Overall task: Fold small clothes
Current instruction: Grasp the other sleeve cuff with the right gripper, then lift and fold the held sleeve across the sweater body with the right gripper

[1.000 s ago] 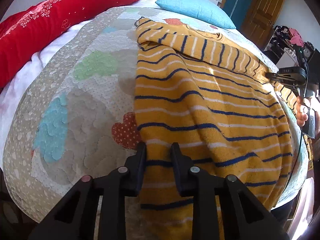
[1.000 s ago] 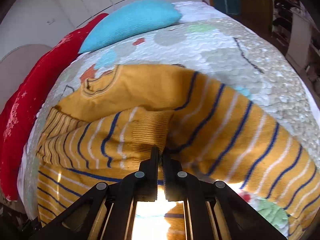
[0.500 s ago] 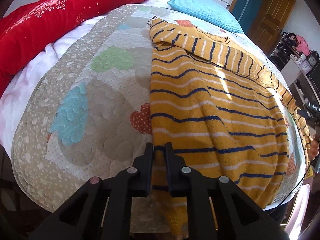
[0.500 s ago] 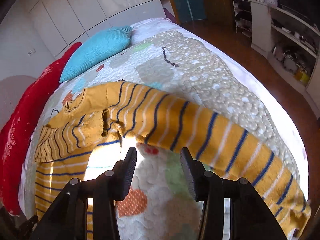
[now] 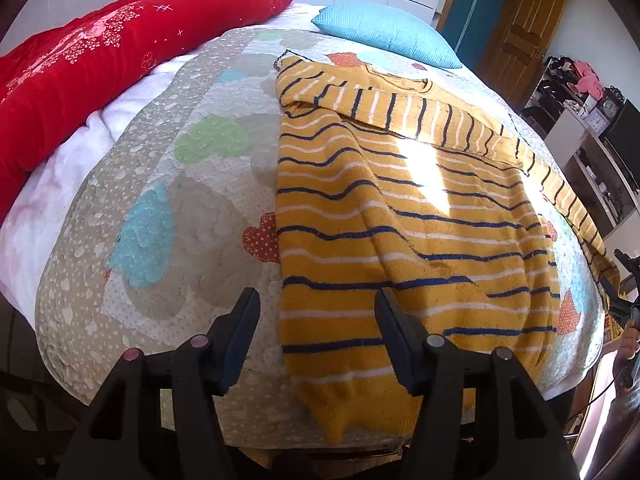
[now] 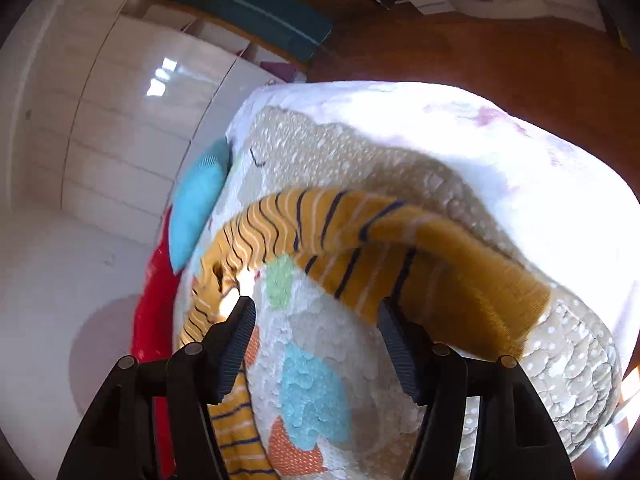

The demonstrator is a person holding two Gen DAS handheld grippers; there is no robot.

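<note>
A yellow sweater [image 5: 400, 208] with navy and white stripes lies spread on the quilted bed [image 5: 172, 208]. One sleeve [image 5: 448, 120] is folded across its upper part; its hem hangs over the near bed edge. My left gripper [image 5: 316, 304] is open and empty just above the hem. In the right wrist view the other sleeve [image 6: 400, 248] stretches across the quilt to its cuff [image 6: 508, 300] near the bed edge. My right gripper [image 6: 316, 316] is open and empty, hovering above the quilt by that sleeve. The right gripper shows at the far right of the left wrist view [image 5: 622, 292].
A red bolster [image 5: 80, 80] lies along the left of the bed and a blue pillow [image 5: 384, 32] at the head. White wardrobes [image 6: 120, 120], a wooden door [image 5: 520, 28] and cluttered shelves [image 5: 580, 92] surround the bed. Wooden floor [image 6: 500, 60] lies beyond the bed edge.
The right gripper let go of the sleeve, opened and swung out towards the bed edge. The left gripper shut on the hem, then opened and pulled back; the sweater lies flatter.
</note>
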